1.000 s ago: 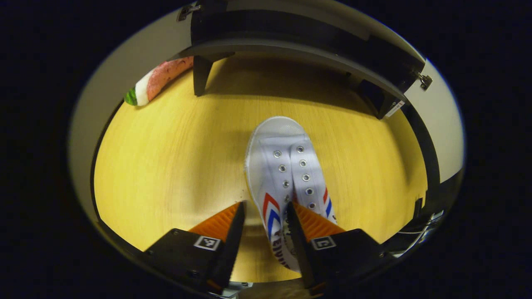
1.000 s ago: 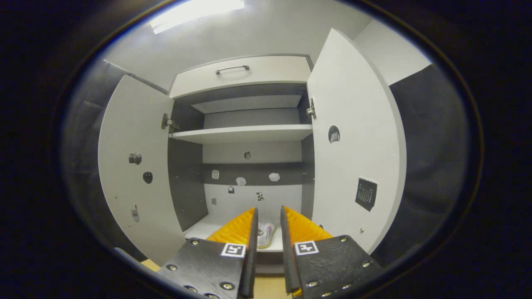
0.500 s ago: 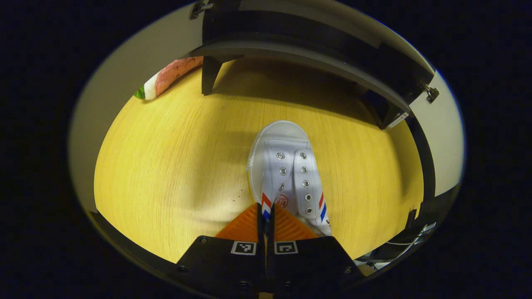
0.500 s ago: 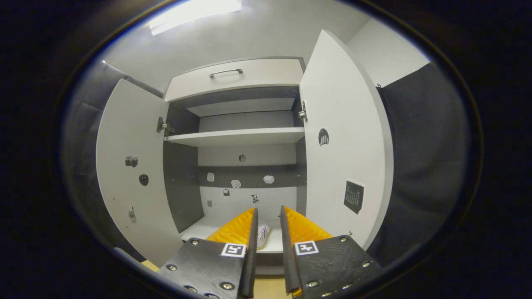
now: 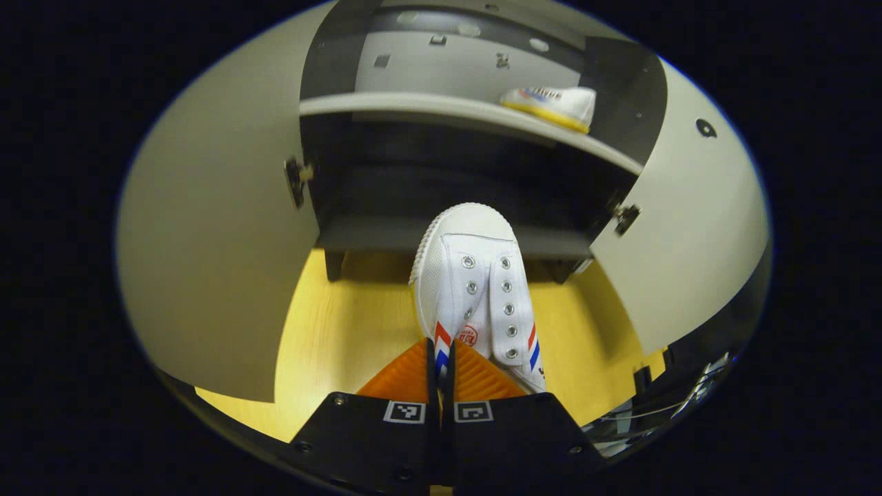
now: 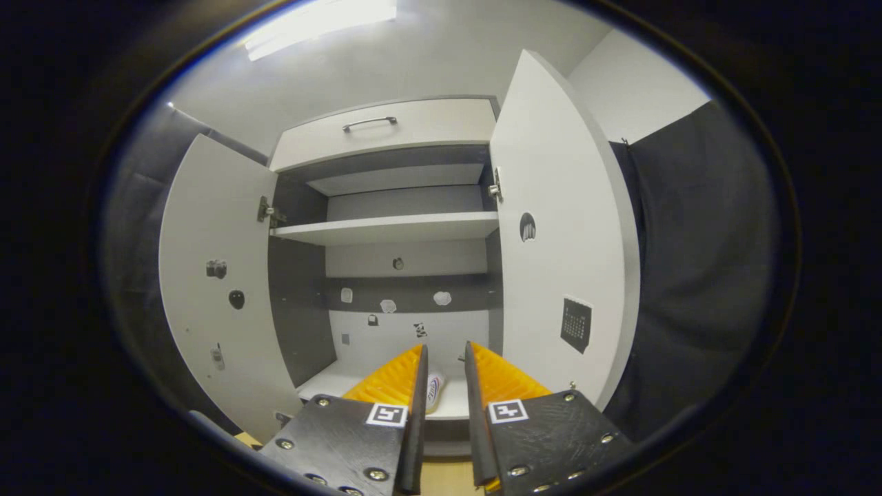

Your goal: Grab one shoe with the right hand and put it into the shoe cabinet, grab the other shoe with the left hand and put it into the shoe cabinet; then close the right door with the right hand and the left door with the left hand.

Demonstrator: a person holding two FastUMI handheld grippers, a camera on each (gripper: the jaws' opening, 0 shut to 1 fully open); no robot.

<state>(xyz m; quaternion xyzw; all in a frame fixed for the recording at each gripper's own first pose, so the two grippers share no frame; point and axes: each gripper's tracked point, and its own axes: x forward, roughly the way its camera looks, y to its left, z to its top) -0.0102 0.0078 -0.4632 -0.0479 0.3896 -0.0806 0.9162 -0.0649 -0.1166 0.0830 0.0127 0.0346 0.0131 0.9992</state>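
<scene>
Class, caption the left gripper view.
Left gripper shut on white shoe, facing open cabinet holding its mate.

the held shoe (image 5: 475,275) is white with silver eyelets, red and blue chevron stripes on both sides and a small red mark on the tongue. the other shoe (image 5: 551,105) on the pale shelf (image 5: 413,107) is white with a yellow sole edge and red-blue markings. the shoe cabinet (image 6: 400,207) has white doors, white shelves and dark grey inner walls, over a yellow wood-grain floor (image 5: 344,337).

A white shoe (image 5: 551,105) lies on the cabinet's lower shelf (image 5: 427,109), toward its right end.
</scene>
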